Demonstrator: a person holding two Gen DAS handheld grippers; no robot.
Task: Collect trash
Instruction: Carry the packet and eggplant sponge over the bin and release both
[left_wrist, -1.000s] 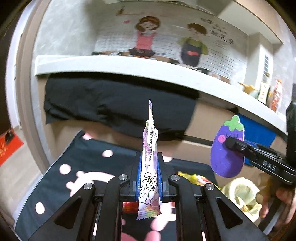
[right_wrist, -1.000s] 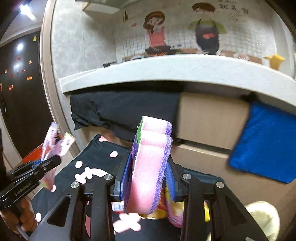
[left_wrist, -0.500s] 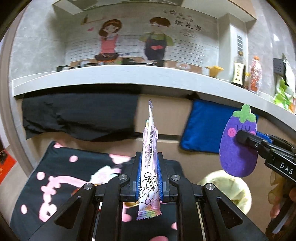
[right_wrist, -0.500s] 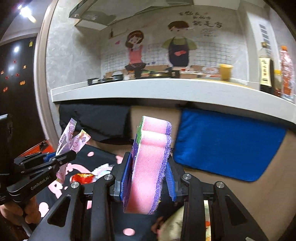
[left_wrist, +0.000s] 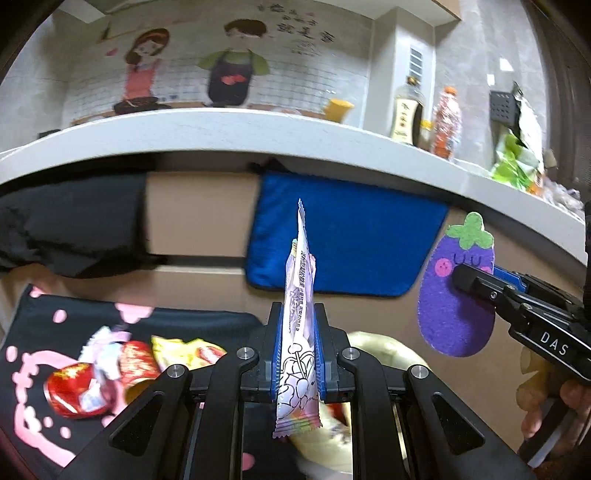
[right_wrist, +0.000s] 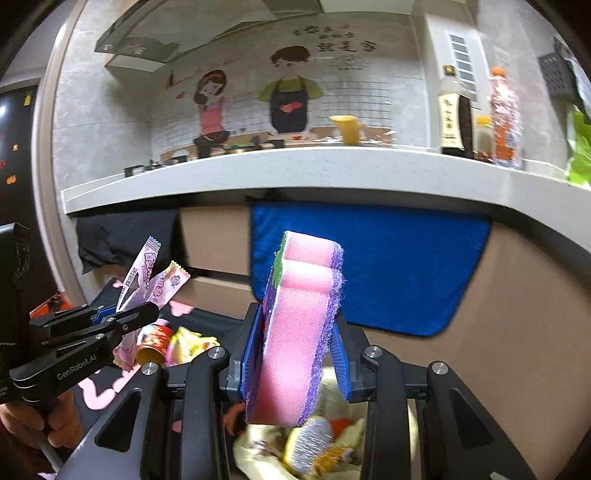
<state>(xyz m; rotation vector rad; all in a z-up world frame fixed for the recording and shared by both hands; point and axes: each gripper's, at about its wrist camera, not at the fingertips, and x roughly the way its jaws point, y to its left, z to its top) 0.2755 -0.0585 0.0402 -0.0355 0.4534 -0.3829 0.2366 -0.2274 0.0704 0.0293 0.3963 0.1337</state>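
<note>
Purple sponge (right_wrist: 295, 332) pinched in my right gripper (right_wrist: 295, 354), candy wrapper (left_wrist: 297, 332) clamped in my left gripper (left_wrist: 297, 354), both over the trash bag (right_wrist: 332, 450). More wrappers (left_wrist: 122, 365) left on the mat (left_wrist: 37, 325).

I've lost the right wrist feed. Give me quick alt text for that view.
The right gripper is shut on an eggplant-shaped sponge, pink foam with purple edging, held upright above a trash bag with wrappers in it. At left, the left gripper pinches a pink snack wrapper; behind, a blue cloth hangs under a white counter.
</note>
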